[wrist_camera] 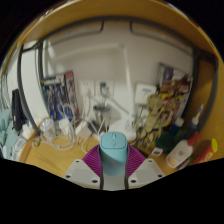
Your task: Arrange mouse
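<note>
A cluttered desk [50, 155] is seen on the left, with bottles [22, 135] and small items crowded along its far side. In the middle, the mouse [113, 143] is held between the pink pads [92, 167] of the gripper [113, 165]; both fingers appear pressed to its sides, closed to the mouse's width. On the right, a white object [180, 155] is lying near packed shelves [165, 105]. A level hold is to be kept, and the mouse is best set on bare wood, clear of clutter.

Gripper [113, 168] fingers clamped together (magenta pads [92, 163] pressing inward).
</note>
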Available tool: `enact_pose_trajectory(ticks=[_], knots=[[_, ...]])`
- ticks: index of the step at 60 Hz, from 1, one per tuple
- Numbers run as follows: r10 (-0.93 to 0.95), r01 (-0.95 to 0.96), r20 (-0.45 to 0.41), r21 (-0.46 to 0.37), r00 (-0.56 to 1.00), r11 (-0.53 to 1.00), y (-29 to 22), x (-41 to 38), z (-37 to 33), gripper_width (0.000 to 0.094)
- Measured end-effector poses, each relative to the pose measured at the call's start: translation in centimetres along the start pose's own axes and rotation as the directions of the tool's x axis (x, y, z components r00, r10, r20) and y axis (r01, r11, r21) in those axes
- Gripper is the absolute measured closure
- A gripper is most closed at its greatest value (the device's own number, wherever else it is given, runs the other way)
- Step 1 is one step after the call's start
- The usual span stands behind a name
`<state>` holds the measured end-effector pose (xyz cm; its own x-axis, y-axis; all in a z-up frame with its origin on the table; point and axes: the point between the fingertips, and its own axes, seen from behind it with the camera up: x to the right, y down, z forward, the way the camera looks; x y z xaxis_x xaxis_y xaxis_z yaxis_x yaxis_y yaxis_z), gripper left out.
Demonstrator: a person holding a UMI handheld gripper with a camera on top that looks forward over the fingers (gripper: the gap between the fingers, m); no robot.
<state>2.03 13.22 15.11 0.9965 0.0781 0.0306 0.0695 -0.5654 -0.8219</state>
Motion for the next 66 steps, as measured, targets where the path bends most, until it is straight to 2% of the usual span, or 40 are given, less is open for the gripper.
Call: enact_pose_trajectory(ticks=[11,20,25,27,28,29,31,39,40,46,66], knots=[[0.011,-0.017,-0.032,-0.215,0.999,0.977,10.9,-1.2,4.7,0.0664],[0.009,-0.022,-0.043,-0.301,0.999,0.953,16.4,-0.7,5.7,0.0654],[0.001,-0.013,-0.043,-0.287,0.999,0.958,16.4,-0.4,5.5,0.0653],[-0.001,-0.012,-0.044,-0.290,0.999,0.957,16.5,-0.4,5.5,0.0628],[0.000,-0.013,-0.045,-0.290,0.999,0.957,16.6,-0.4,5.5,0.0564],[0.001,-0.014,-0.044,-0.290,0.999,0.957,16.6,-0.4,5.5,0.0594],[0.005,-0.017,-0.045,-0.290,0.999,0.957,16.5,-0.3,5.6,0.0527],[0.047,-0.060,-0.047,-0.320,0.998,0.945,17.0,-0.5,5.4,0.0434],[0.054,-0.066,-0.047,-0.327,0.997,0.943,17.0,-0.5,5.4,0.0404],[0.044,-0.061,-0.061,-0.312,0.997,0.948,15.7,-0.1,4.3,0.0051],[0.102,-0.109,-0.066,-0.120,0.993,0.987,3.6,-3.0,-6.6,0.0072]])
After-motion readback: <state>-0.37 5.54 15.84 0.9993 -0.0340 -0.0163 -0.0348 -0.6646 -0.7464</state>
